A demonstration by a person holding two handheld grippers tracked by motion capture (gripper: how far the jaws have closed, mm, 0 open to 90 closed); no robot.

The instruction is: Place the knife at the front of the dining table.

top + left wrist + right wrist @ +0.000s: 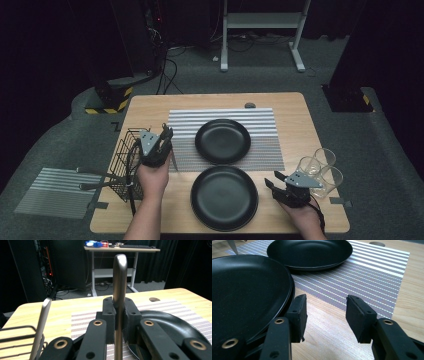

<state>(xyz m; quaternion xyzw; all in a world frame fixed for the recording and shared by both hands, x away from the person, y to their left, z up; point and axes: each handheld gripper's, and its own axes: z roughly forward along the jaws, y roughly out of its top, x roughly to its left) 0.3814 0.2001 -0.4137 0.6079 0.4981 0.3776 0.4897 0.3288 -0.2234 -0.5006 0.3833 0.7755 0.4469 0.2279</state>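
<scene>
The left claw [119, 320] is pinched tight on a slim silver metal utensil handle [119, 282], which stands upright between the pads and rises past their tips (its working end is hidden below). Beside it on the wooden counter [295, 130] sits a black wire basket [125, 160]. The right claw [325, 315] stands spread with nothing between its pads, just beside the near black round plate [244, 295]. Farther off, a second black plate [222, 141] rests on the grey striped placemat [265, 150].

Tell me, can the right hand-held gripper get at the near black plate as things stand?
Probably yes. The right hand-held gripper stands open beside the near plate, at its rim, with bare table between its jaws and nothing in its way.
</scene>
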